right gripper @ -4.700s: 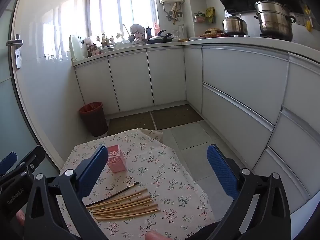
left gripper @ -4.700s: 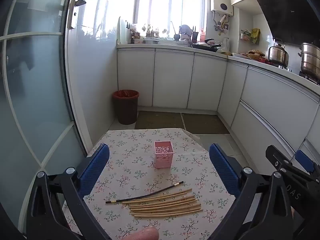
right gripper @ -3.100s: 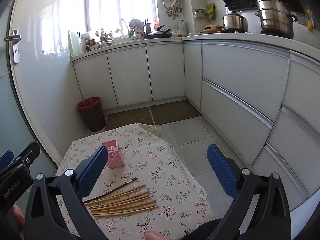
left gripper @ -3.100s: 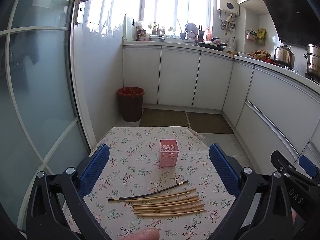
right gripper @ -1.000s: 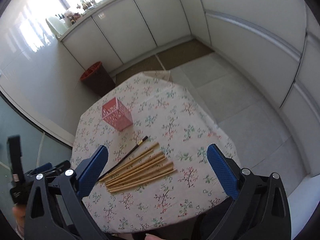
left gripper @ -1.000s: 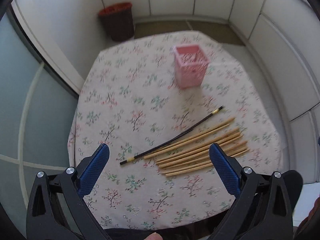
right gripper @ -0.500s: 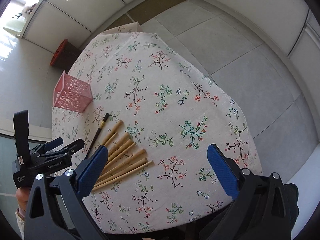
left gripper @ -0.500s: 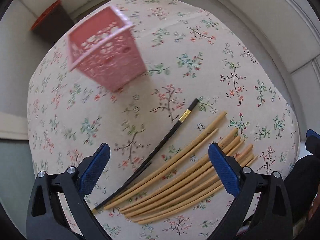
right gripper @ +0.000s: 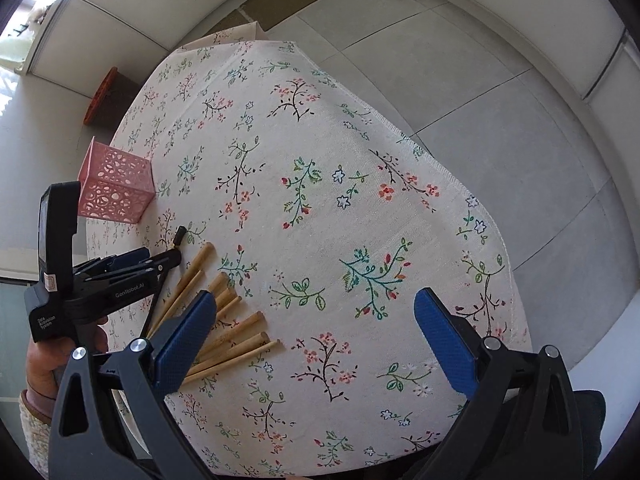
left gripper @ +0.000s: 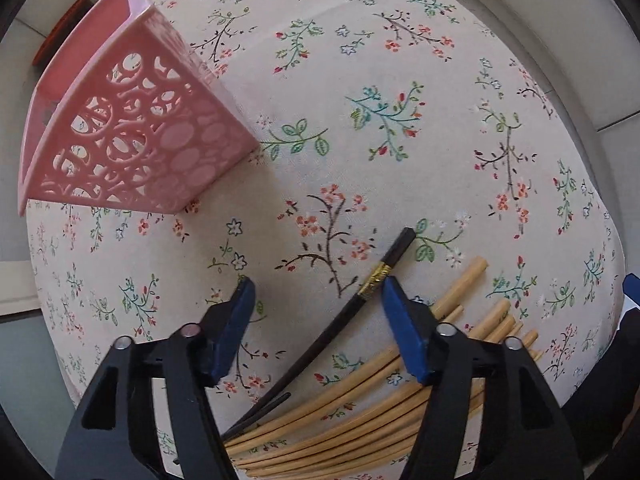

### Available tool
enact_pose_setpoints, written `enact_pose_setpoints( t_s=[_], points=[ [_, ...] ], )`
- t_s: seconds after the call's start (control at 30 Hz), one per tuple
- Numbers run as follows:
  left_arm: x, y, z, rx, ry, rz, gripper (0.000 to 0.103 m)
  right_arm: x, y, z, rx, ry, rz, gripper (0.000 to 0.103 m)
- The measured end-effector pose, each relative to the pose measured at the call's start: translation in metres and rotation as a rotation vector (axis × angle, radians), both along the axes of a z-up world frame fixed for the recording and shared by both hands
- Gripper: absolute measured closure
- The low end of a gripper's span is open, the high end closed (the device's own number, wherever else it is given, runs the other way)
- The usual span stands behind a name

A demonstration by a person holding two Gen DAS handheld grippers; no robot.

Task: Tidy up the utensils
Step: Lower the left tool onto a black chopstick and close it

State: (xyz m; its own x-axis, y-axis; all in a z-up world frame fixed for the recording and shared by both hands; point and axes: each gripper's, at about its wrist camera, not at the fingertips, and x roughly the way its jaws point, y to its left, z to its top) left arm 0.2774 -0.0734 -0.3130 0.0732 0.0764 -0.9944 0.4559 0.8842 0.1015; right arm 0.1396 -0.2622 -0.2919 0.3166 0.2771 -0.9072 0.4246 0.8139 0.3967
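Observation:
A pink openwork basket (left gripper: 132,136) stands upright on the floral tablecloth (left gripper: 360,80), at the upper left of the left wrist view. A black chopstick (left gripper: 340,332) with a gold band lies slanted beside several bamboo chopsticks (left gripper: 400,400). My left gripper (left gripper: 316,292) points down at the cloth. Its jaws are closing, and the black chopstick lies between them, near the right finger (left gripper: 404,328), unpinched. In the right wrist view, my right gripper (right gripper: 316,300) hangs open over bare cloth to the right of the bamboo chopsticks (right gripper: 240,328). The left gripper (right gripper: 160,258), the basket (right gripper: 116,188) and the black chopstick's tip (right gripper: 179,235) show at the left.
The small table's cloth edge (right gripper: 452,180) drops off to a grey tile floor (right gripper: 500,100) on the right. A red waste bin (right gripper: 106,96) stands on the floor beyond the basket. A person's hand (right gripper: 44,364) holds the left gripper.
Both grippers have come down close to the table. The left one moved over the black chopstick, and its jaws have narrowed around it. The right gripper stays wide.

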Motion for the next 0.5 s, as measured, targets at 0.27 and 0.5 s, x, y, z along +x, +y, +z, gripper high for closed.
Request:
enact_pose_setpoints(
  t_s=[0.27,0.5],
  points=[
    [0.003,-0.005,-0.003,-0.066,0.047,-0.116,0.054,0.001,0.003,-0.003,-0.009,0.024,-0.003,0.007],
    [0.007,-0.027,-0.007,-0.124,0.055,-0.151,0.09,0.0,0.007,0.002,-0.031,0.025,0.001,0.007]
  ],
)
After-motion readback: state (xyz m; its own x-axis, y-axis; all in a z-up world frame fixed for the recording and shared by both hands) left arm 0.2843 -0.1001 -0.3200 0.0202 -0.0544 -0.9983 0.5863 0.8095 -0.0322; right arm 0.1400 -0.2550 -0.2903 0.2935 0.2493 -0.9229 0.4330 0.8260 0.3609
